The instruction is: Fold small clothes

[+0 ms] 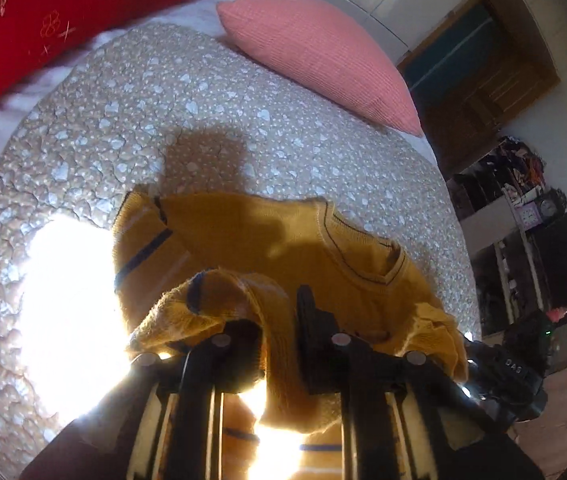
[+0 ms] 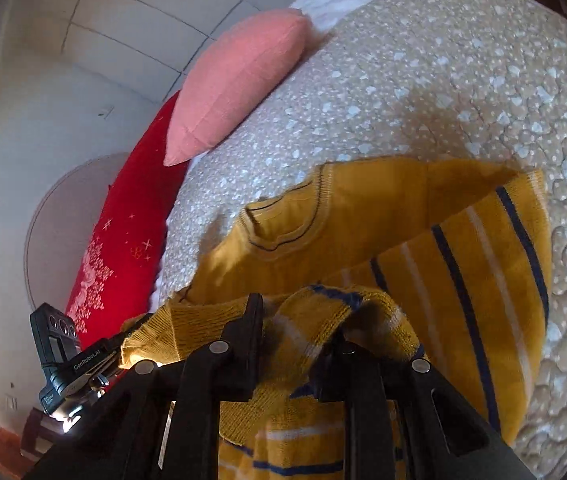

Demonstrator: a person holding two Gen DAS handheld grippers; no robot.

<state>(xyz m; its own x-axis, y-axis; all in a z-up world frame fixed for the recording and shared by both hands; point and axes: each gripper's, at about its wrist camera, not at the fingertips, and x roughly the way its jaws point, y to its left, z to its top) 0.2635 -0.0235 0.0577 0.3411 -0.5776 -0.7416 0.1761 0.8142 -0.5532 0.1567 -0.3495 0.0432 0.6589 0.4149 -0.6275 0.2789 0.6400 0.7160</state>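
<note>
Both grippers, left gripper (image 1: 279, 320) and right gripper (image 2: 299, 320), have narrow jaws pinching the yellow sweater's (image 1: 263, 240) hem over the quilted bed (image 1: 123, 100); knit looks loosely caught, so it may slip and bunch the fold.

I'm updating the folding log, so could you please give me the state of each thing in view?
Yellow sweater: partly folded, hem lifted over body, neckline up.
Left gripper: knit fabric between its fingers.
Right gripper: striped hem between its fingers.
Pink pillow: lying at the bed's head.
Red pillow: lying beside it.
Bedspread: spread flat.
</note>
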